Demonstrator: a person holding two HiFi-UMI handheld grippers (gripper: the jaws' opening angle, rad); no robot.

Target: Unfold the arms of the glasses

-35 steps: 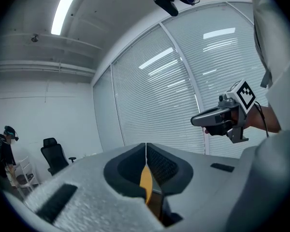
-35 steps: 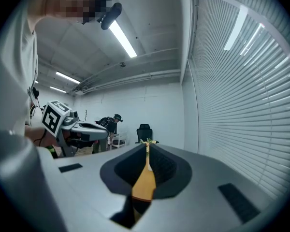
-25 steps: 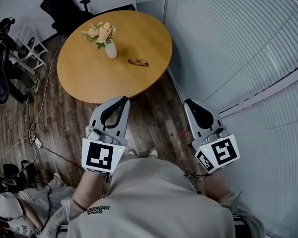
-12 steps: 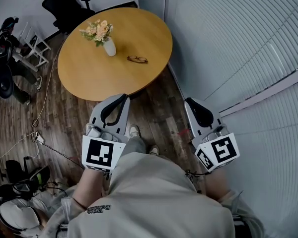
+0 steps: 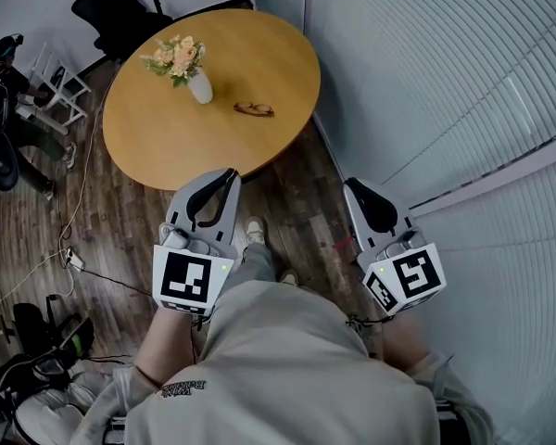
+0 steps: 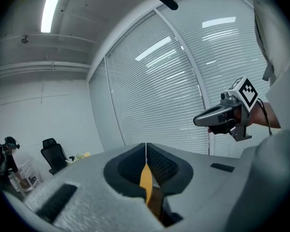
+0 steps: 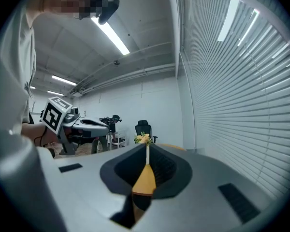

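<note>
The folded glasses (image 5: pixel 254 109) lie on the round wooden table (image 5: pixel 167 142), right of a white vase of flowers (image 5: pixel 198 85). Both grippers hang over the floor on the near side of the table, well short of the glasses. My left gripper (image 5: pixel 231 174) is shut and empty, its tip at the table's near edge. The right gripper (image 5: pixel 351 186) is also shut with nothing in it, farther right beside the blinds. In the left gripper view the jaws (image 6: pixel 145 146) meet along a thin line. The right gripper view shows its jaws (image 7: pixel 147 147) closed, with the flowers (image 7: pixel 143 138) beyond.
A wall of window blinds (image 5: pixel 445 82) runs along the right. A black office chair (image 5: pixel 111 7) stands behind the table. At the left sit a person (image 5: pixel 2 82) and a white stool (image 5: pixel 54 80). Cables (image 5: pixel 74 248) and bags (image 5: pixel 37 341) lie on the wooden floor.
The person has stepped toward the table, a shoe now showing ahead. Both grippers sit nearer the table's edge, still shut. The glasses have not moved.
</note>
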